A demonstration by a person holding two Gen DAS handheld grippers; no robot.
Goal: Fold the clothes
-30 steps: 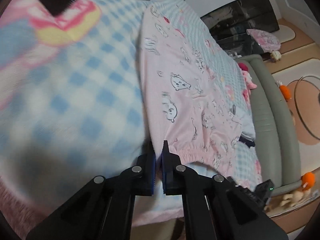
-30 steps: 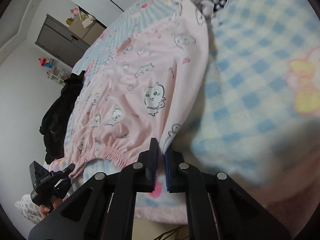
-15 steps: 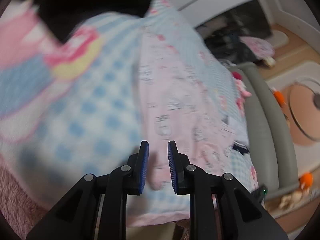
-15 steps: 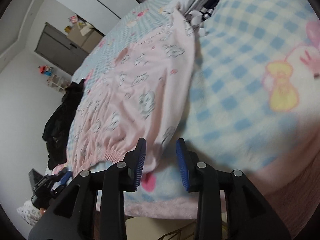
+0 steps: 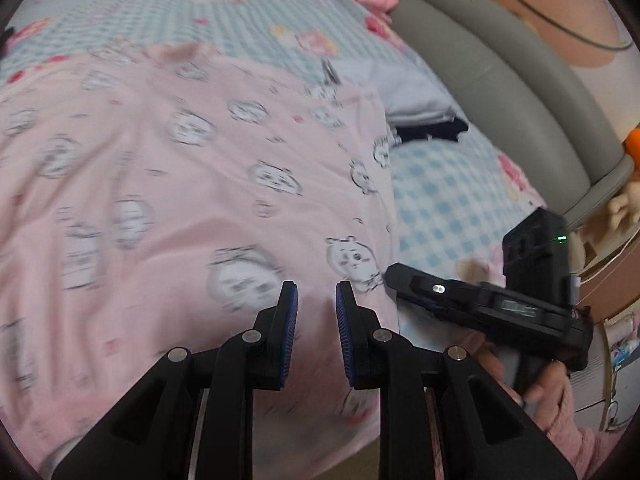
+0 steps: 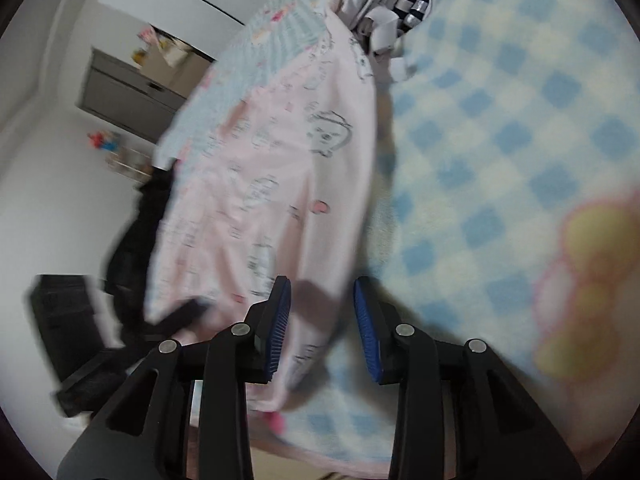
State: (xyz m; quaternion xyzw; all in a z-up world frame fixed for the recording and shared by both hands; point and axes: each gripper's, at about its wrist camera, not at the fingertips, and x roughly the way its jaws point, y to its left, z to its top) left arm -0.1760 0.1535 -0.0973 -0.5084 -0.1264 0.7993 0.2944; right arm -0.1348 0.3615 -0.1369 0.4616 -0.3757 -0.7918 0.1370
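Note:
A pink garment point(image 5: 168, 184) printed with cartoon faces lies spread on the bed, over a blue-and-white checked blanket point(image 6: 500, 140). My left gripper point(image 5: 316, 300) hovers over the garment near its right edge, open, with nothing between its blue pads. To its right a hand in a pink sleeve point(image 5: 568, 420) holds the black body of the right gripper point(image 5: 500, 308). In the right wrist view my right gripper point(image 6: 322, 292) stands open above the long edge of the pink garment point(image 6: 280, 168). The cloth lies below the gap and the pads do not press on it.
A grey padded bed frame point(image 5: 500, 72) curves along the far right. Folded pale clothes point(image 5: 408, 92) and a dark item point(image 5: 432, 132) lie by the garment's far corner. A black clothes heap point(image 6: 128, 248) sits at the bed's left side, with a grey cabinet point(image 6: 132, 96) by the wall.
Both grippers went from shut to open and let the pink garment's hem go. The left one swung far across and rolled, now looking over the garment. The right one shifted a little.

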